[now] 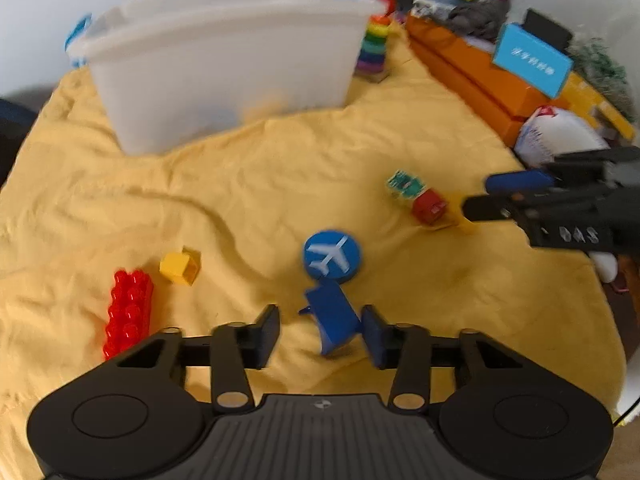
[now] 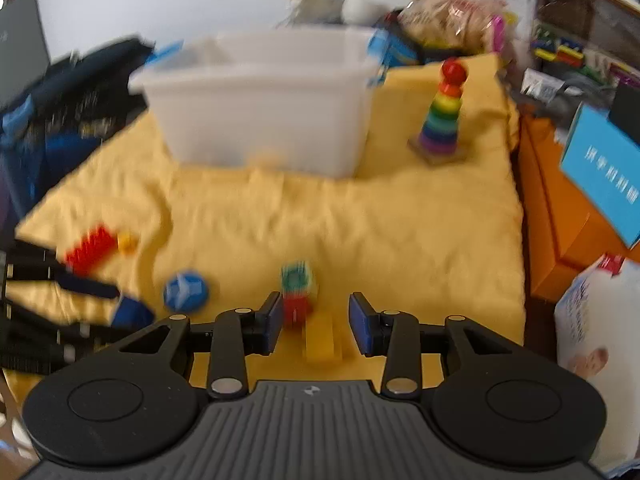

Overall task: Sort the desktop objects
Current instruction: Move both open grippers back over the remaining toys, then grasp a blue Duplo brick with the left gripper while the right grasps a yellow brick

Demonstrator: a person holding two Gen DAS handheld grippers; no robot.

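I find the sorting barely begun. The translucent bin [image 1: 224, 60] stands at the far side of the yellow cloth [image 1: 240, 184], and through its wall I see only a faint blur low down, nothing I can identify. Loose pieces lie on the cloth: a long red brick [image 1: 126, 312], a small yellow block [image 1: 180, 266], a blue disc with an aeroplane symbol [image 1: 331, 256], and a cluster of a green-topped piece [image 1: 404, 184], a red cube [image 1: 429, 208] and a yellow piece [image 2: 320, 338].

My left gripper [image 1: 320, 334] has its fingers apart around a blue block [image 1: 334, 320]; one pad seems to touch it, the other stands clear (no grip yet). My right gripper [image 2: 314, 324] is likewise spread, straddling the yellow piece, the red cube against its left pad.

Everything visible remains to be binned.
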